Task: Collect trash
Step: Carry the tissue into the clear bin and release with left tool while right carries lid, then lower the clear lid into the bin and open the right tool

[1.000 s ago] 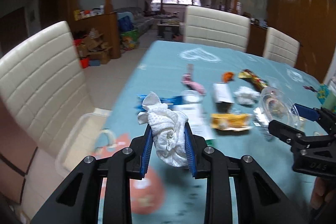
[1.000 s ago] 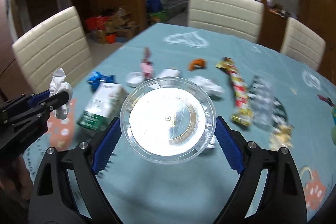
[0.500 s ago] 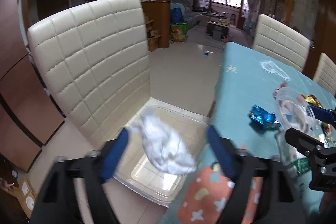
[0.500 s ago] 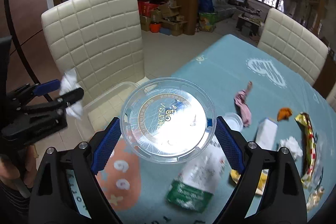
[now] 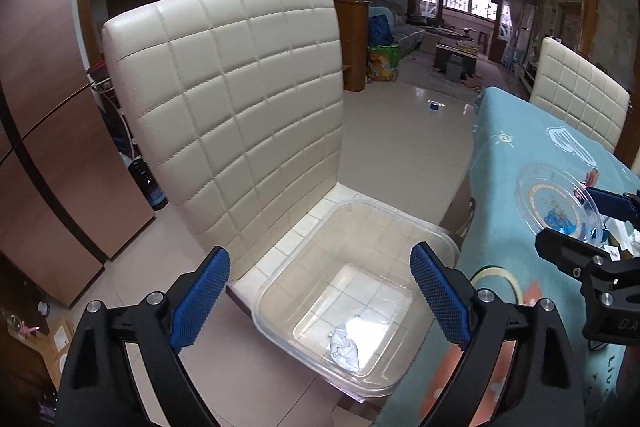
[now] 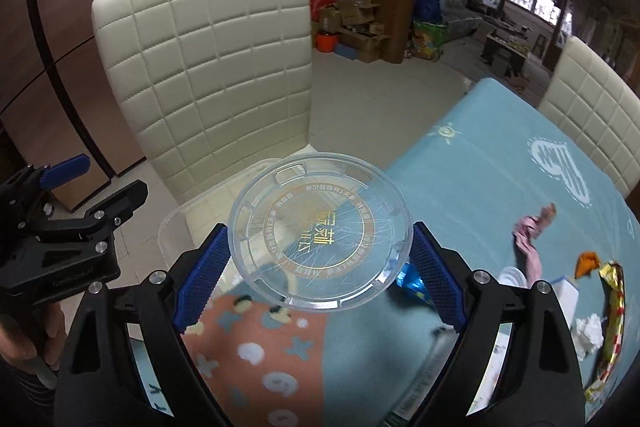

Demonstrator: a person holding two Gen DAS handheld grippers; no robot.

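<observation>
The left gripper (image 5: 320, 301) is hovering with its blue-padded fingers (image 5: 200, 301) spread wide and holding nothing, directly above the clear plastic bin (image 5: 400, 383) that is sitting on the seat of the cream quilted chair (image 5: 240, 115). A crumpled white tissue (image 5: 345, 347) is lying on the bin's floor, toward the near side and apart from the walls. The bin is taking up most of the seat, its far rim lying close to the foot of the chair's backrest and its right rim next to the edge of the teal tablecloth (image 5: 508, 227).

The right gripper (image 6: 320, 267) is pinching a round clear plastic lid (image 6: 320, 231) by its rim, one blue pad touching each side. The lid, printed with a gold ring and lettering, is tilting slightly and hanging over the table edge nearest the bin, with the bin's corner showing just beyond it. In the left wrist view the same lid (image 5: 558, 205) is showing to the right of the bin, above the tablecloth.

More rubbish is lying on the tablecloth farther from the bin: a blue foil wrapper (image 6: 414, 283) just behind the lid, a pink scrap (image 6: 530, 235), an orange peel piece (image 6: 586, 263), a gold snack wrapper (image 6: 612, 315), a white tissue wad (image 6: 588, 333) and a white carton (image 6: 564, 293).
</observation>
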